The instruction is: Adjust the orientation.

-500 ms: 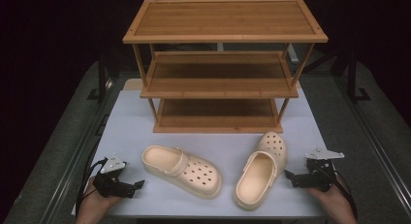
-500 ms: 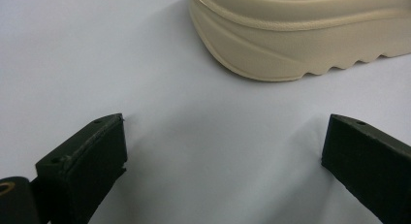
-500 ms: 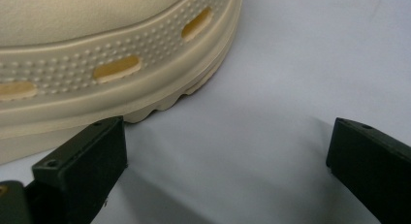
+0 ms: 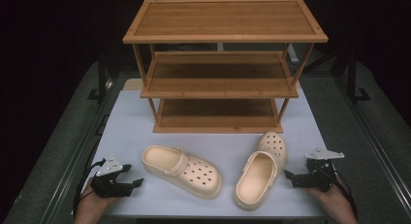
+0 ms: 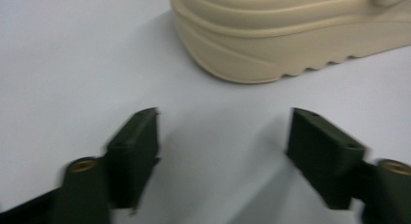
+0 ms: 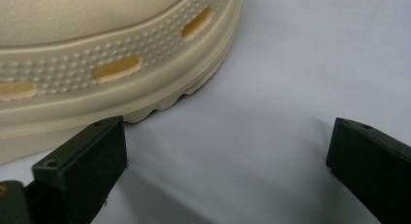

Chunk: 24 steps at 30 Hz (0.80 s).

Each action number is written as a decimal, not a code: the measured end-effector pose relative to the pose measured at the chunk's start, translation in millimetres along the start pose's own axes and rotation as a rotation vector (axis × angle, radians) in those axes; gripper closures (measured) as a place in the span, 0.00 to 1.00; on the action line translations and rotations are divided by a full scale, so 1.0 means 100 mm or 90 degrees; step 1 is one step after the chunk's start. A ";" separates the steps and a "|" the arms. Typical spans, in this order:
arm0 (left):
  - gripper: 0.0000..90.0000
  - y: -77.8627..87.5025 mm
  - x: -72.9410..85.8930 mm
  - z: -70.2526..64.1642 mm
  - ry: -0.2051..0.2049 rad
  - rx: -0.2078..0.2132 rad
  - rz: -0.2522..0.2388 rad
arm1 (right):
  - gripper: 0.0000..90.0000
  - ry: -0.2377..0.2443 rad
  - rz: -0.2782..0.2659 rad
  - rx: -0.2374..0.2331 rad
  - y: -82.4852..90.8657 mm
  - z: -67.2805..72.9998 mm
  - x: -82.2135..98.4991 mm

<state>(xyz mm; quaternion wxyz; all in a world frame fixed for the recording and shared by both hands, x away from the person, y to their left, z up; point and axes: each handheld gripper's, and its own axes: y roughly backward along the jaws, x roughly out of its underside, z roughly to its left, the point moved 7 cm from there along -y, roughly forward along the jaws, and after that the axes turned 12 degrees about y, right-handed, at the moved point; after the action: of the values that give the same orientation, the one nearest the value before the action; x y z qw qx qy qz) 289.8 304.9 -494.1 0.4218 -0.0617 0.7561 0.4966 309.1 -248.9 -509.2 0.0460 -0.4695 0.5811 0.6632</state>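
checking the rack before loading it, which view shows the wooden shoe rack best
The high view: the wooden shoe rack stands whole at the table's far side, all three shelves visible. Both gripper views look at table surface and clog soles instead.

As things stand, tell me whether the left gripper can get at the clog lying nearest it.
Probably yes. The left gripper has its jaws open and empty, pointed toward the left clog, with bare white table between them and nothing in the way.

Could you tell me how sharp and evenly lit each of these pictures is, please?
High view: bright table and sharp clogs, surroundings black. Left gripper view: jaws smeared, clog sole soft. Right gripper view: clog's vent holes crisp, soft shadows under the jaws.
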 end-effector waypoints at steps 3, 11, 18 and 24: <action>0.49 0.03 -0.01 -0.07 -0.008 0.016 0.004 | 0.01 0.000 0.000 0.000 0.00 0.00 0.00; 0.83 0.10 -0.10 -0.22 -0.011 0.042 0.005 | 0.01 -0.001 -0.001 -0.001 0.00 0.00 0.00; 1.00 0.14 -0.19 -0.45 -0.012 0.093 0.005 | 0.01 0.000 0.000 0.000 0.00 0.00 0.00; 1.00 0.08 -0.25 -0.69 -0.037 0.132 0.003 | 0.01 0.000 0.000 0.000 0.00 0.00 0.00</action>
<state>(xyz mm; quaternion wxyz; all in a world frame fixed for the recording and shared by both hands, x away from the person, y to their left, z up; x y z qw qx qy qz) 261.6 246.0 -460.8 0.4466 -0.0011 0.7910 0.4182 309.0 -248.8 -509.3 0.0458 -0.4692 0.5810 0.6635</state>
